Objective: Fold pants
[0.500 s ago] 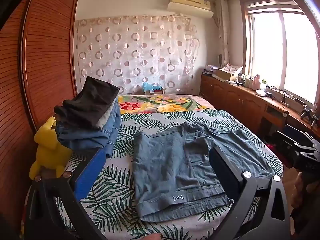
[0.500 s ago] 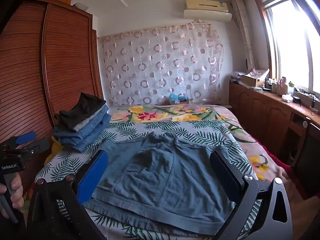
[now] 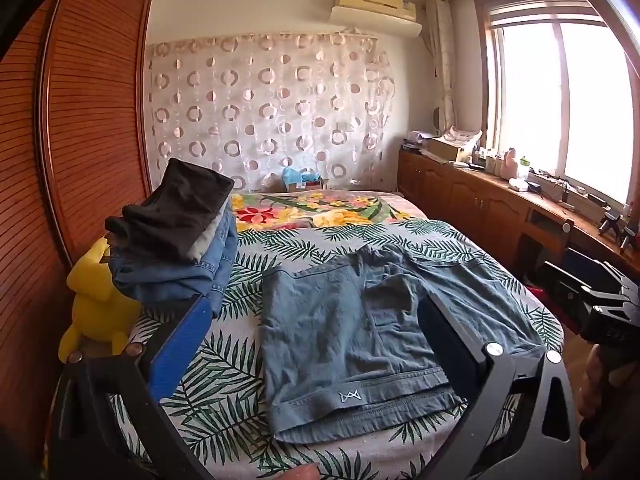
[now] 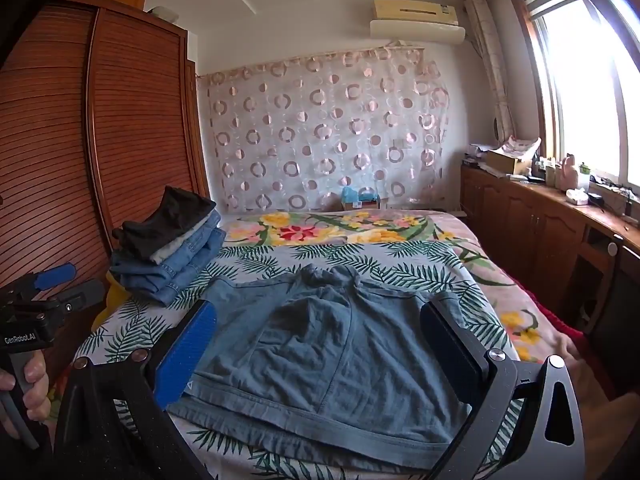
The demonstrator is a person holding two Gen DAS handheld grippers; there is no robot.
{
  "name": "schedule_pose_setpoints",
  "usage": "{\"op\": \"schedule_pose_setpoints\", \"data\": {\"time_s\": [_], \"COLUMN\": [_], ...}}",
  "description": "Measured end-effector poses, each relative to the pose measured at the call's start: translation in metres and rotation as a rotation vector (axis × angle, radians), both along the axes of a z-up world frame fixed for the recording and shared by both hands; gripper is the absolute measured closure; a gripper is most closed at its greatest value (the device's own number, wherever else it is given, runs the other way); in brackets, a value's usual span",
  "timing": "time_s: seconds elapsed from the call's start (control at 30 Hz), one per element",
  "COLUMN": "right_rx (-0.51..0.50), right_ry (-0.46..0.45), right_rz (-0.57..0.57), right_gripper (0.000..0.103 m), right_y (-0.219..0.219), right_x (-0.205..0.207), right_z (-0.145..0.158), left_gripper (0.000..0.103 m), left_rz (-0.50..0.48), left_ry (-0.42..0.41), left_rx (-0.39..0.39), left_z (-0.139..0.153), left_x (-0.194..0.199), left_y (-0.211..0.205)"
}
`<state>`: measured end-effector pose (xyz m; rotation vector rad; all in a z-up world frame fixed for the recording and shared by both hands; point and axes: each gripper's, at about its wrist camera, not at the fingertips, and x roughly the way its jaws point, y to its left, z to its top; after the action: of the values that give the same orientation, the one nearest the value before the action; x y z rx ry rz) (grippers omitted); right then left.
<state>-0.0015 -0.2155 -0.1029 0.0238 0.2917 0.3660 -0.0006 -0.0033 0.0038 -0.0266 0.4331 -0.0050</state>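
- Pants (image 3: 352, 336) (image 4: 332, 344): grey-blue, short-legged, spread flat on the near part of the bed; hem with a small white logo lies nearest the left wrist camera; cloth lightly creased at the middle.
- Wardrobe (image 3: 92, 128): reddish louvred doors, far left, alongside the bed.
- Plush toy (image 3: 96, 300): yellow, at the bed's left edge, under the overhanging end of the stack.
- Stack of folded clothes (image 3: 180, 248) (image 4: 172, 248): denim pieces below, a pale layer between, a dark garment on top; left of the pants, apart from them.
- Left gripper (image 3: 304, 344): jaws wide apart, nothing between them; hovers above the near hem, tilted downward. Seen at far left in the right wrist view, held by a hand (image 4: 28, 384).
- Bed (image 3: 280, 240): palm-leaf sheet, floral blanket across the far end.
- Right gripper (image 4: 320, 352): jaws fully spread, empty; poised over the pants without touching them.
- Curtain (image 4: 324, 132): sheer, ring-patterned, behind the bed.
- Cabinet (image 4: 532, 216): low wooden run beneath the window (image 3: 560, 96), cluttered top.
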Motion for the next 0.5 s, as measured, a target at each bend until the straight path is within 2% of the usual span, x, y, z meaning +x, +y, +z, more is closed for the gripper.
{"op": "schedule_pose_setpoints", "data": {"time_s": [0.5], "right_rx": [0.013], "right_ry": [-0.006], "right_rz": [0.004], "right_gripper": [0.002], "right_y": [-0.0020], "right_x": [-0.0050], "right_z": [-0.0004], "left_gripper": [0.000], "left_rz": [-0.002], "left_ry": [-0.007], "left_rx": [0.005], "left_z": [0.0019], "left_x": [-0.0019], "left_y": [-0.0017]}}
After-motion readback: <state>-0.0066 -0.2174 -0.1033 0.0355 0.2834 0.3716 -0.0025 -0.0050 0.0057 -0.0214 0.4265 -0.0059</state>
